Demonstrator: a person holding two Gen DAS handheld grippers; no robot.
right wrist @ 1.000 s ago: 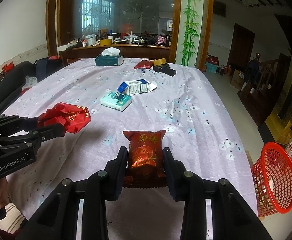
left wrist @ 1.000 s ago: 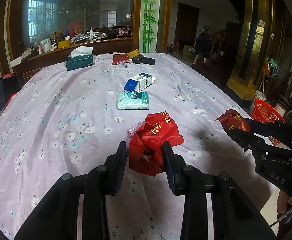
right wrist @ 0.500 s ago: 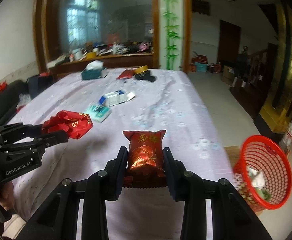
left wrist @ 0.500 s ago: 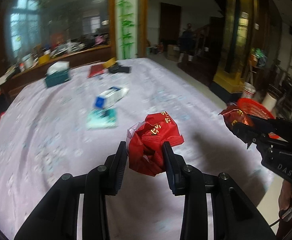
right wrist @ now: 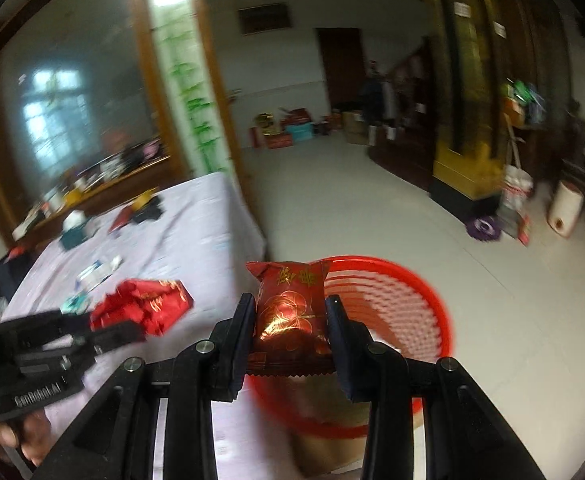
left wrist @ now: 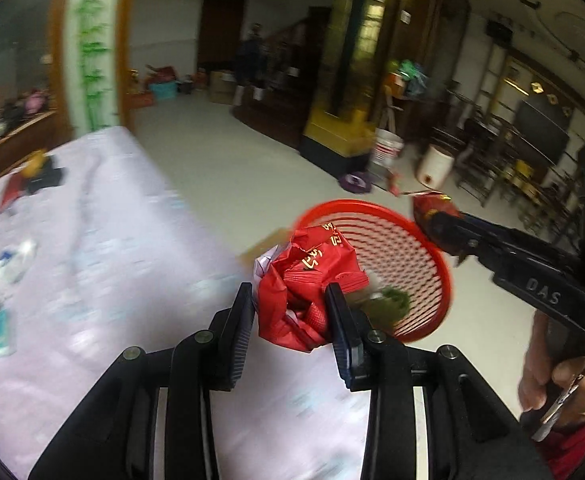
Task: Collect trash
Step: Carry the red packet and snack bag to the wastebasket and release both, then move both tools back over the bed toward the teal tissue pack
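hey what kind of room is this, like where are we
Most likely the big main room of a home. A table under a floral cloth holds household clutter, a red trash basket sits on the tiled floor, and storage boxes line the far wall.

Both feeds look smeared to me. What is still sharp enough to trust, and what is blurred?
Left wrist view: left tool and crumpled red wrapper sharp; table and red basket streaked.
Right wrist view: right tool and red snack packet sharp; room smeared, fisheye-bent.
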